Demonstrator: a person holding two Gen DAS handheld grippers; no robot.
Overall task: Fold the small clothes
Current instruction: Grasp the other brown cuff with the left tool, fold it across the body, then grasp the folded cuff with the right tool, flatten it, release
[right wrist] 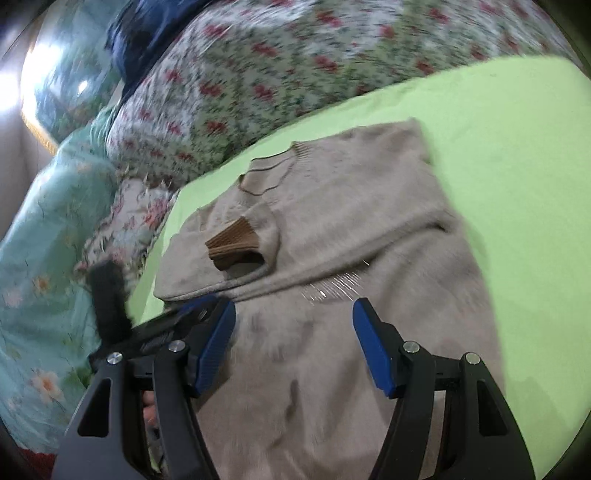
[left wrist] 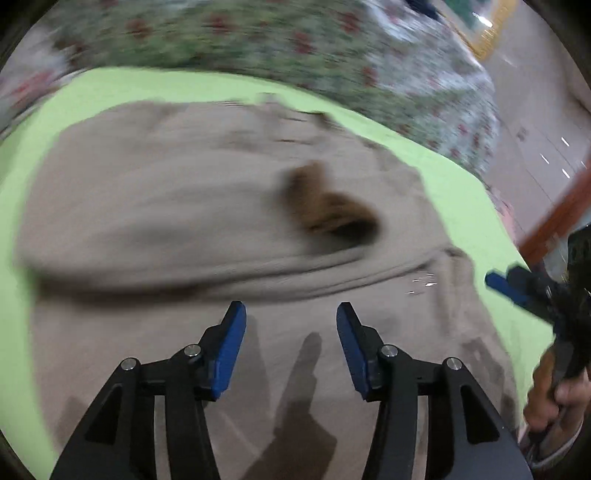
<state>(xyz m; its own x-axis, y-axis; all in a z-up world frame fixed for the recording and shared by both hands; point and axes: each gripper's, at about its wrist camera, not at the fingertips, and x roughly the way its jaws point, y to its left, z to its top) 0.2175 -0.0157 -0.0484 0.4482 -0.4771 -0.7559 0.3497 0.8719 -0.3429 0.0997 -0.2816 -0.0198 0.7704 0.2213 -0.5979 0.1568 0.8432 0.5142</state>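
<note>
On the bed, over a lime-green sheet [right wrist: 498,155], I count one garment: a beige knit sweater [right wrist: 332,229] lying flat, its collar toward the far edge. One sleeve is folded across the chest, and its brown ribbed cuff [right wrist: 232,245] rests on the body of the sweater near the middle. I see one cuff only; the other sleeve cannot be made out. A small pale glinting patch [right wrist: 332,290] sits on the knit below the folded sleeve; I cannot tell what it is.

Two tongs are in use. My left tongs [left wrist: 291,325] hang just above the lower part of the sweater, blue pads [left wrist: 231,354] apart, nothing between them. My right tongs [right wrist: 293,325] are likewise released, spread wide over the lower body of the garment, empty. From the left wrist view the right tongs show at the sheet's right edge, with the person's hand [left wrist: 554,398] on the handle.

Surface and room: the green sheet covers the working area. Beyond it lies one floral quilt [right wrist: 258,92] with red blossoms, and beside that a teal flowered cover [right wrist: 44,258]. A dark blue cloth [right wrist: 147,33] lies on the quilt. Both views are blurred
</note>
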